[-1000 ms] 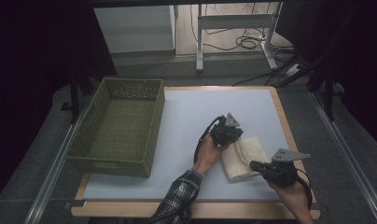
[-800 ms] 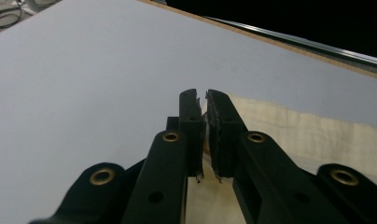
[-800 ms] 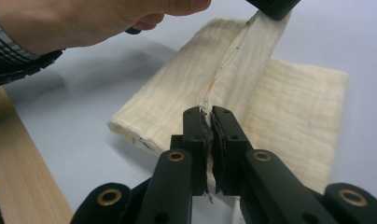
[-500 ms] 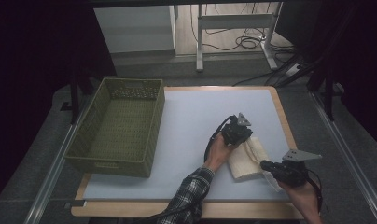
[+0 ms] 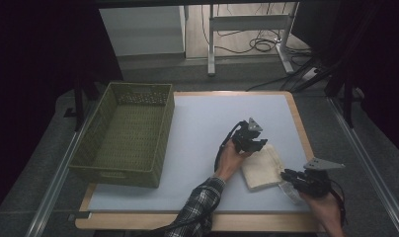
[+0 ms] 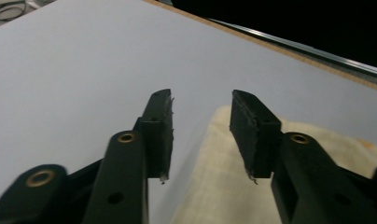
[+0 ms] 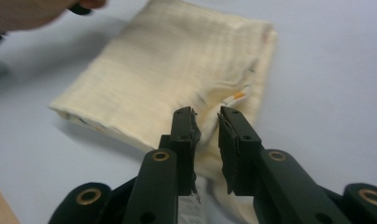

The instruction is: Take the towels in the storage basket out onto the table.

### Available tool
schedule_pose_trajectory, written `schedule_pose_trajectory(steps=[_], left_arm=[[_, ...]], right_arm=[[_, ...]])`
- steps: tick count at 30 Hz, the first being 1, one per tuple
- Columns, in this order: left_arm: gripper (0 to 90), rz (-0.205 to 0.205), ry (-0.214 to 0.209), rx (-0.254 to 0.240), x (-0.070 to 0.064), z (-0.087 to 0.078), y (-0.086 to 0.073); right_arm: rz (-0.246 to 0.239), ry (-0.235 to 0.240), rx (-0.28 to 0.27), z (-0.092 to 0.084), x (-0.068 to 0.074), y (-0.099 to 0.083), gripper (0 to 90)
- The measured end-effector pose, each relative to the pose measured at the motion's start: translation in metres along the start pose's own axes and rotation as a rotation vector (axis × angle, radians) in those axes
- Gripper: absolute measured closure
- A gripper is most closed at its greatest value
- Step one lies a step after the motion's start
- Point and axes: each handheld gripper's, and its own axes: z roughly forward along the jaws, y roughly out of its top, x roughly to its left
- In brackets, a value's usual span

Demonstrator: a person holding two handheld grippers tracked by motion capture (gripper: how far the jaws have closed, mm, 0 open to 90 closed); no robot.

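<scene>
Both grippers sit at the cloth (image 5: pixel 260 167) right of the basket (image 5: pixel 123 133). Our left gripper (image 6: pixel 200 121) has just been opening, nothing between. Our right gripper (image 7: pixel 207 140), also just parting, straddles the cloth's near edge. No writing we can read.

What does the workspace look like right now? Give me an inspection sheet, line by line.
Surface: pale table, wooden rim.
Job's things: folded cream cloth lying flat at the right.
Clutter: empty green basket at the left.
Grippers: left gripper open over the cloth's edge, jaws just opened; right gripper slightly parted at the cloth's corner, jaws just opened, nothing pinched.
Cables: black lead trailing from the left gripper.
Surroundings: dark room, desk legs behind.
</scene>
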Motion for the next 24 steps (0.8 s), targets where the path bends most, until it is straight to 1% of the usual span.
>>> schedule_pose_trajectory(steps=[3, 5, 6, 9, 11, 13, 16, 17, 18, 20, 21, 24], left_arm=[[49.6, 0.001, 0.016, 0.007, 0.003, -0.009, -0.005], [46.3, 0.005, 0.024, 0.014, 0.004, -0.014, -0.008], [45.3, 0.01, 0.029, 0.02, 0.005, -0.017, -0.009], [42.0, 0.02, 0.045, 0.031, 0.008, -0.026, -0.015], [40.1, 0.014, 0.043, 0.036, 0.01, -0.031, -0.019], [39.1, 0.013, 0.05, 0.041, 0.012, -0.036, -0.023], [38.9, -0.002, 0.043, 0.053, 0.016, -0.04, -0.03], [40.2, -0.007, 0.036, 0.058, 0.018, -0.041, -0.032], [42.5, -0.016, 0.033, 0.063, 0.019, -0.041, -0.035], [43.6, -0.019, 0.033, 0.078, 0.021, -0.041, -0.041], [45.0, -0.027, 0.03, 0.076, 0.021, -0.041, -0.043], [45.2, -0.044, 0.015, 0.094, 0.025, -0.038, -0.05]], right_arm=[[0.011, -0.036, 0.01, -0.008, -0.006, -0.005, 72.3], [0.026, -0.045, 0.002, -0.015, -0.01, -0.007, 70.9], [0.031, -0.048, -0.002, -0.018, -0.011, -0.006, 70.3], [0.018, -0.057, -0.017, -0.022, -0.01, 0.001, 67.9], [0.01, -0.051, -0.025, -0.02, -0.008, 0.009, 66.7], [0.0, -0.043, -0.022, -0.014, -0.007, 0.016, 65.2], [-0.01, -0.04, -0.002, -0.001, -0.005, 0.024, 63.9], [-0.008, -0.041, 0.01, 0.003, -0.004, 0.024, 63.3], [-0.009, -0.042, 0.017, 0.006, -0.004, 0.024, 62.9], [-0.007, -0.049, 0.04, 0.011, -0.003, 0.022, 60.8], [-0.003, -0.05, 0.046, 0.012, -0.003, 0.02, 59.0], [0.007, -0.062, 0.074, 0.012, -0.005, 0.013, 54.1]])
